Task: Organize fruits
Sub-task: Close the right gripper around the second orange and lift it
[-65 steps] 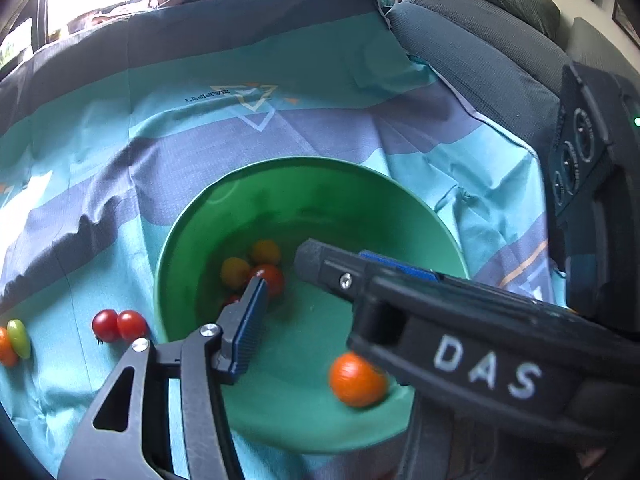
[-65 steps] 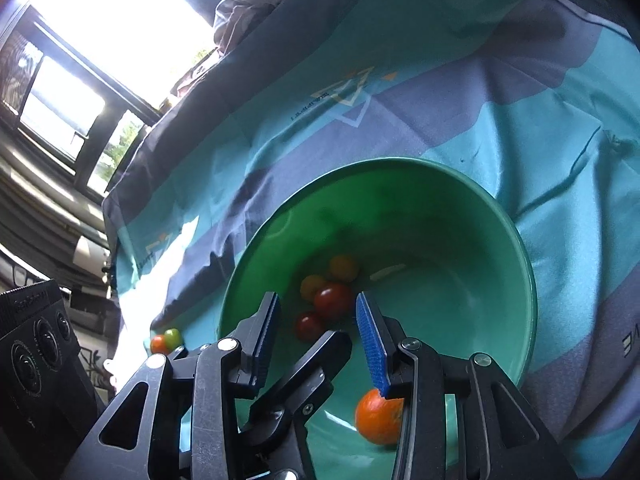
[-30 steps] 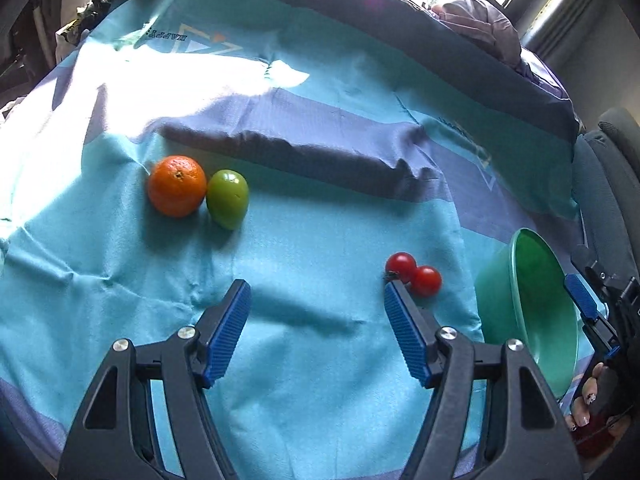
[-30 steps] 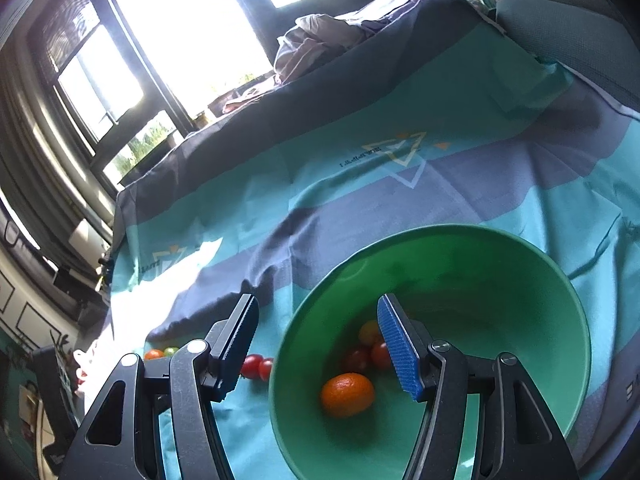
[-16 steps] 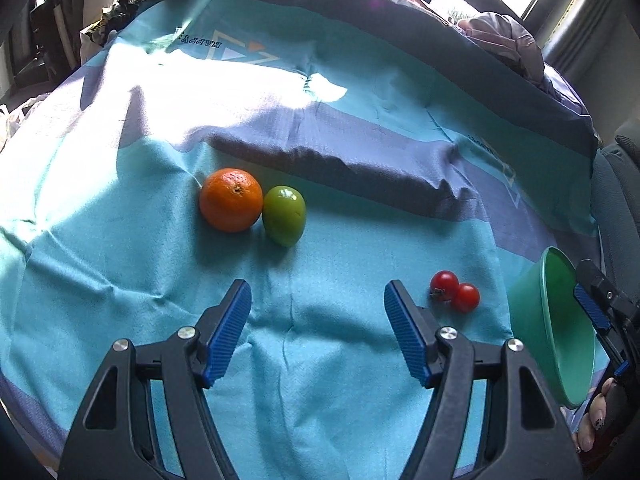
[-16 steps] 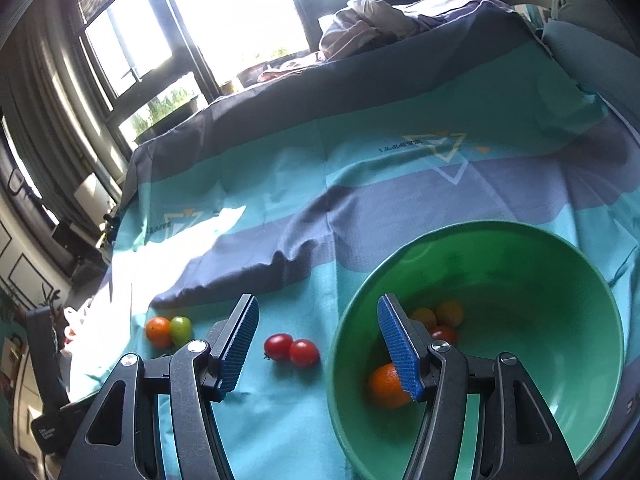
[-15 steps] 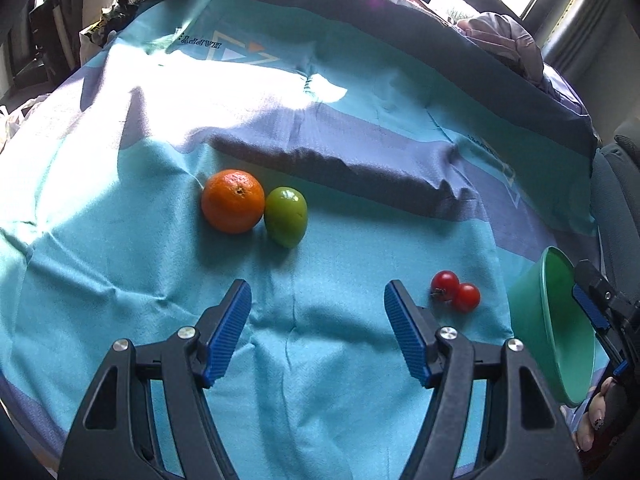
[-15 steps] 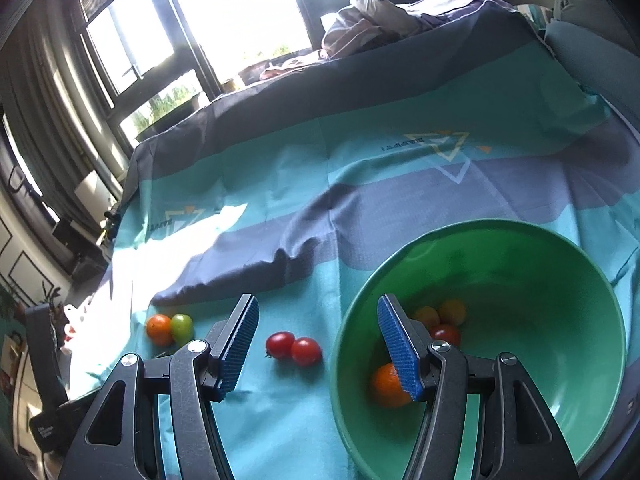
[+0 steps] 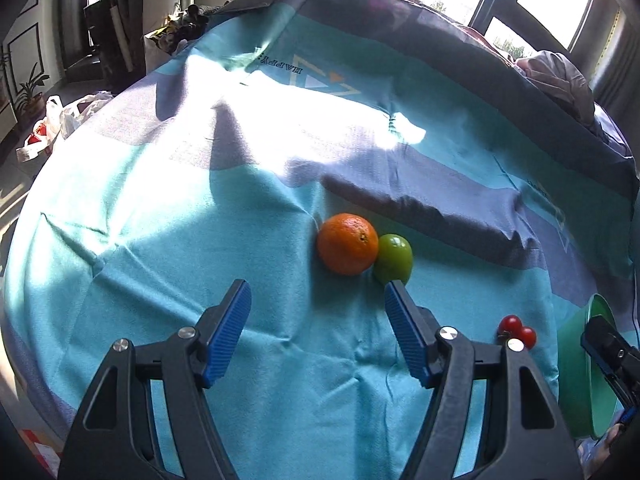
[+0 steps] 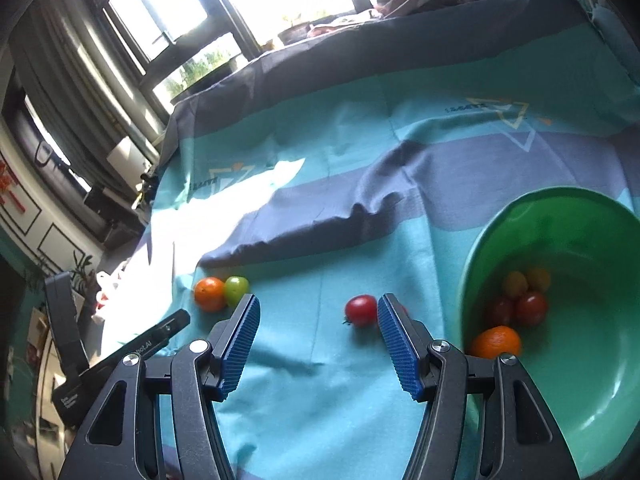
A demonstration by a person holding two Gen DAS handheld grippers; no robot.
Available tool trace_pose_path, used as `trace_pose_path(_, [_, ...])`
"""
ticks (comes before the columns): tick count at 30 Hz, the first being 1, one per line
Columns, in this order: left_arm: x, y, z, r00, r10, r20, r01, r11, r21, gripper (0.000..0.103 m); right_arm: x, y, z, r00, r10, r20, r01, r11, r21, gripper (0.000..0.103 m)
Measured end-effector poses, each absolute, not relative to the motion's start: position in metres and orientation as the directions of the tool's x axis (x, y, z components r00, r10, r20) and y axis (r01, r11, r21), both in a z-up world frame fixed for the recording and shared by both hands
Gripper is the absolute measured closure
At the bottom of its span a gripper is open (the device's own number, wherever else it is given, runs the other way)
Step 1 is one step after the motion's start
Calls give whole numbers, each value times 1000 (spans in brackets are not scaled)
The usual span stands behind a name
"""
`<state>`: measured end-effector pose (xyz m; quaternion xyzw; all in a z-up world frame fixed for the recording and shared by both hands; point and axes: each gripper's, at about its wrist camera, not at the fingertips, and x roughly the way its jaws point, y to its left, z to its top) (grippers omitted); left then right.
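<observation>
The orange (image 9: 347, 244) and green fruit (image 9: 394, 259), touching, are seen just above centre in the left wrist view, slightly right of the spread, empty left gripper (image 9: 318, 336). In the right wrist view, a red tomato (image 10: 361, 310) is framed lower centre by the spread, empty right gripper (image 10: 316, 346), the green bowl (image 10: 476, 248) at right.

Green bowl (image 10: 480, 248), teal-and-grey banded cloth (image 9: 160, 240) (triangle print), orange fruit (image 9: 347, 244), blue gripper pads (image 9: 228, 336).

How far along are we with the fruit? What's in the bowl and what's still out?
Done: the green bowl holds an orange and several small tomatoes. In hand: nothing; left gripper and right gripper are both open. Left on the cloth: an orange, a green fruit, two red tomatoes.
</observation>
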<state>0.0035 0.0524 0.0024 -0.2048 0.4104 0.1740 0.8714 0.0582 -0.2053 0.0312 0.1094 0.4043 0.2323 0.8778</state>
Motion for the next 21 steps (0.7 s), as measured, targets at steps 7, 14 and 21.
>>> trace_pose_path(7, [-5, 69, 4, 581, 208, -787, -535, 826, -177, 34, 86, -116, 20, 365, 559, -745, -427, 811, 399, 39])
trace_pose_path(14, [-15, 82, 11, 596, 205, -776, -550, 809, -208, 34, 108, -47, -3, 190, 571, -798, -477, 765, 433, 42])
trace_pose_path(21, [-18, 88, 13, 597, 216, -773, -556, 806, -204, 34, 120, -28, -28, 86, 577, -812, -403, 766, 502, 45])
